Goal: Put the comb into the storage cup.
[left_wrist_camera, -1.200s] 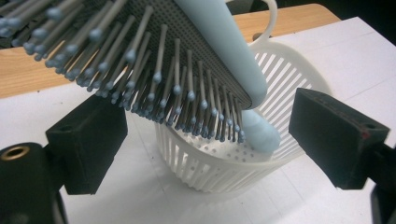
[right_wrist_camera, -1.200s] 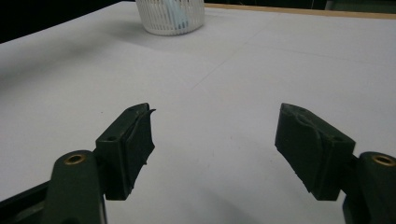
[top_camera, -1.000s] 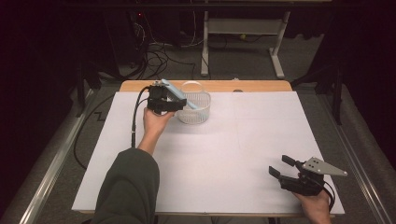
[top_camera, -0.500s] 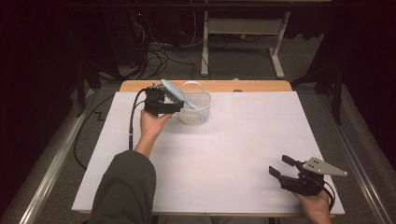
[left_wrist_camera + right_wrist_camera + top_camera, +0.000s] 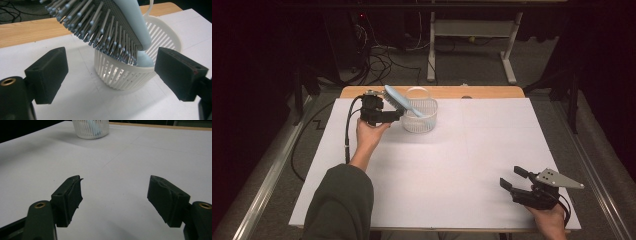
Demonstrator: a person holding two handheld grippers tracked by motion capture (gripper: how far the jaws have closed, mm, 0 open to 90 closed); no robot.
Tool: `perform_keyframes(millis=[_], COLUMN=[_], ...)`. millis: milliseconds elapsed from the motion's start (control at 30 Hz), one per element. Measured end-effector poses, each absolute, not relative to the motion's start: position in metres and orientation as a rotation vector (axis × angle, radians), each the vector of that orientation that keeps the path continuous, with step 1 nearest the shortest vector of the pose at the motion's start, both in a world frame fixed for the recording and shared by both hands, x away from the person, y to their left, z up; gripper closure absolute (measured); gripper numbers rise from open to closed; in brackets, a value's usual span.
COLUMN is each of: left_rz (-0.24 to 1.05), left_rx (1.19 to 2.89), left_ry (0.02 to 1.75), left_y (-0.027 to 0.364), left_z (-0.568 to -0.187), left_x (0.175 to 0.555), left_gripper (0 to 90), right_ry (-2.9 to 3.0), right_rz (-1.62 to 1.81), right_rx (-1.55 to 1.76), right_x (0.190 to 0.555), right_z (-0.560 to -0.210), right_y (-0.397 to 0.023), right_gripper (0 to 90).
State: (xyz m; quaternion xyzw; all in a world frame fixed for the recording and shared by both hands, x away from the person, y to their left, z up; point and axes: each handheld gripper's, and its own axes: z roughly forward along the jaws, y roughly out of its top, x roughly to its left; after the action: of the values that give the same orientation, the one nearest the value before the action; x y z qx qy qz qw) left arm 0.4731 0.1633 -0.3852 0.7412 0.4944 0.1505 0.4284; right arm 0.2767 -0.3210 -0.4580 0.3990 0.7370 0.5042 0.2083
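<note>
High view — left gripper (image 5: 398, 116) beside basket (image 5: 420, 116), right gripper (image 5: 511, 179) low — both wide open, empty.

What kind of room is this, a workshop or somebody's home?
Probably a lab or recording workspace: a white-covered table, loose cables on the floor behind it, and a hand-held left gripper beside a hairbrush.

Wooden table (image 5: 492, 92) w/ white sheet (image 5: 462, 160) over most of it; white slotted basket (image 5: 420, 116) stood on sheet, prob. near the far edge.
</note>
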Motion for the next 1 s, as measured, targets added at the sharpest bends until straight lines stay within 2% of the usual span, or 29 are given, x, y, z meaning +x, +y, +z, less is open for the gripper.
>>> perform_keyframes(millis=[1000], left_rz=[0.409], left_rx=[1.833], left_ry=[1.189], left_y=[0.170], left_z=[-0.376], left_x=[0.456], left_gripper=[11.5], right_ry=[2.050], right_rz=[1.403], right_rx=[1.109], right_x=[0.276], right_z=[-0.457], right_y=[-0.321], right_gripper=[28.1])
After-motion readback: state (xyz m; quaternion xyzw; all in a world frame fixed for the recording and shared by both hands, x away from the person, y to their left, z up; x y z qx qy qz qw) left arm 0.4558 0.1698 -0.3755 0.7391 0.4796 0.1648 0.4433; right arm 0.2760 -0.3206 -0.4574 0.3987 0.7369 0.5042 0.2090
